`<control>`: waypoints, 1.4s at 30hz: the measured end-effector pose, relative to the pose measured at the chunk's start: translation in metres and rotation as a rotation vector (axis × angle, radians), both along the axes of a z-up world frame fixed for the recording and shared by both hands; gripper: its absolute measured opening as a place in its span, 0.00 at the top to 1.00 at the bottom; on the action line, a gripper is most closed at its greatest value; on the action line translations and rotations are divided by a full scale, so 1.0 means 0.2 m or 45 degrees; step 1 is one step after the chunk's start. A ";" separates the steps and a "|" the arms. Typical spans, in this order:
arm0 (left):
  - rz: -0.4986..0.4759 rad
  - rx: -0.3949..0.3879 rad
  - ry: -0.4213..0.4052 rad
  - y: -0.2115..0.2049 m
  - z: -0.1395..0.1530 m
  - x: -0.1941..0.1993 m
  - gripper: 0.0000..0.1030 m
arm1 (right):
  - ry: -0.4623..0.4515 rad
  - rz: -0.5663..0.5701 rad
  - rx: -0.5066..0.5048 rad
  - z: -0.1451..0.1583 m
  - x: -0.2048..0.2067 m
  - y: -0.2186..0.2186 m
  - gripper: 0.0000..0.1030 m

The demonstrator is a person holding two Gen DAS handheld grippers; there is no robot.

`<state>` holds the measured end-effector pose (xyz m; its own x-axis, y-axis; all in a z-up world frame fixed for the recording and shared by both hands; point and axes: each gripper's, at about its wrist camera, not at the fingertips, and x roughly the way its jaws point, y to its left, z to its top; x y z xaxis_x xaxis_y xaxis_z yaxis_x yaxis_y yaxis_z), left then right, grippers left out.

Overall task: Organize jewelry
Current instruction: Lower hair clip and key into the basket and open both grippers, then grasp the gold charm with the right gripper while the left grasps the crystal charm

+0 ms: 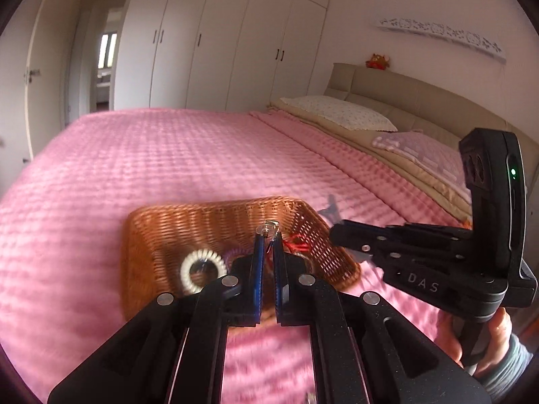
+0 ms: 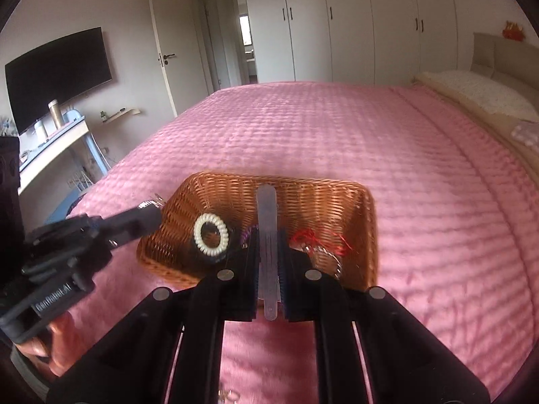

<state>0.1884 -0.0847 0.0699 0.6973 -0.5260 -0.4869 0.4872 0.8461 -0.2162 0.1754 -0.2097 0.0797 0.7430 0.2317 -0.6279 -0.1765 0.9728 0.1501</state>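
Right gripper (image 2: 269, 235) clamps translucent flat stick (image 2: 267, 222) over basket (image 2: 323, 198).

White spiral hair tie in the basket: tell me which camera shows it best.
The right wrist view. There the white spiral hair tie shows as a whole ring inside the wicker basket. In the left wrist view it is blurrier, and the left gripper hides its lower edge.

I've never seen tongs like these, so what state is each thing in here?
left tongs: shut on a small clear trinket
right tongs: shut on a clear flat stick
basket: on the bed, holding items
white coil hair tie: lying in the basket
door: open
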 end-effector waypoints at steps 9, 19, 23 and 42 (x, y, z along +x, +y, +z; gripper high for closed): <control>0.010 0.023 0.111 -0.06 -0.26 0.24 0.97 | 0.173 -0.033 0.002 -0.27 0.37 -0.01 0.92; 0.026 0.037 0.145 -0.04 -0.33 0.27 0.92 | 0.229 -0.051 0.045 -0.36 0.40 -0.03 0.91; 0.018 0.000 0.134 0.00 -0.30 0.24 0.83 | 0.206 -0.061 0.089 -0.31 0.37 -0.06 0.79; -0.039 -0.090 0.021 0.16 -0.04 -0.55 0.62 | 0.014 0.005 0.107 0.03 -0.48 0.01 0.73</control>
<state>0.0785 -0.0528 0.0626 0.6725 -0.5805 -0.4591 0.5085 0.8132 -0.2832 0.0798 -0.2084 0.0857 0.7351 0.2869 -0.6143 -0.1781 0.9559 0.2334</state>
